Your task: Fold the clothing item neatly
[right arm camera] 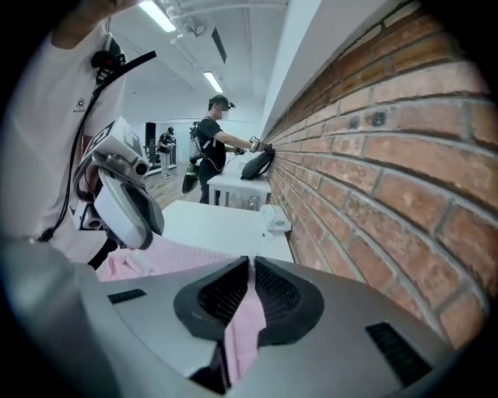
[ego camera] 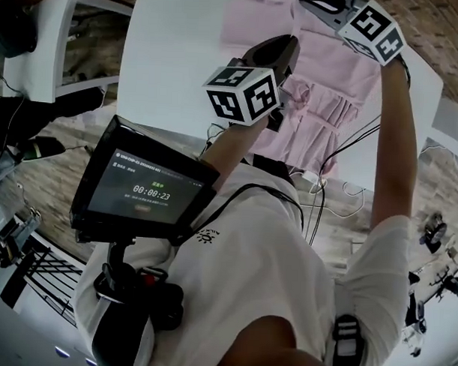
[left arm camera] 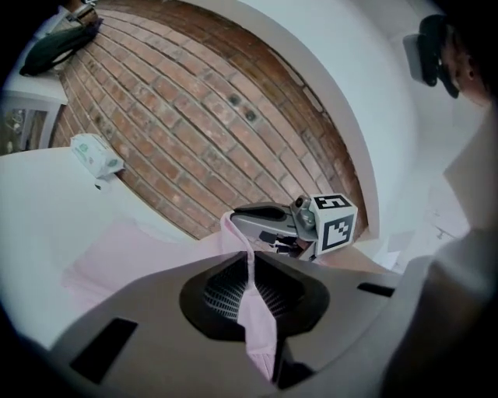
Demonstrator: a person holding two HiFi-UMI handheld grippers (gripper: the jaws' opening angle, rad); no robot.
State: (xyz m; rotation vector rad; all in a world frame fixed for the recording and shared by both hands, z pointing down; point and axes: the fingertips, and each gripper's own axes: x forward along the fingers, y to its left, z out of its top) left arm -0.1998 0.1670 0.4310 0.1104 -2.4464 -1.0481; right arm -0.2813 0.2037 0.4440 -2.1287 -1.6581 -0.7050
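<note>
White table point(ego camera: 173, 56), brick wall point(left arm camera: 194, 116), tissue pack point(left arm camera: 95, 154), timer screen point(ego camera: 150, 187), dark bag point(right arm camera: 258, 165)

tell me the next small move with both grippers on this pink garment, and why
Probably carry both pinched points across together and lower them so the lifted part lies flat over the rest. The left gripper and right gripper are each shut on the pink garment, holding it above the white table while the rest trails down bunched, so no fold is laid yet.

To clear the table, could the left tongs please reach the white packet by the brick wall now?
Probably not: the left tongs are shut on the pink garment, though nothing stands between them and the packet.
</note>
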